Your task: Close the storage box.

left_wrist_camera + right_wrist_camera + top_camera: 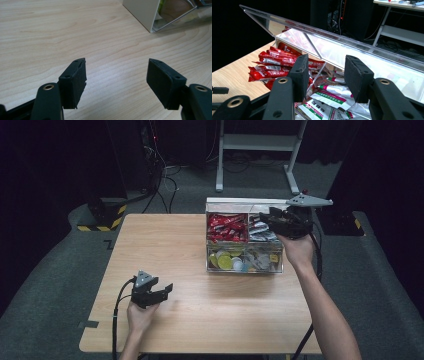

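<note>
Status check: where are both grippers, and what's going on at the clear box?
Left gripper open, over bare table. Right gripper over the clear box, fingers apart, nothing held. Lid up, white sachets below.

Both forearms are seen bare, with no sleeves. The left gripper point(161, 291) and the right gripper point(268, 216) are built in black, each topped by a grey three-cornered plate and trailed by a black cable. Brass-ringed screw holes are set behind the jaws, whose inner faces are lined with dark ribbed pads point(79, 82).
</note>
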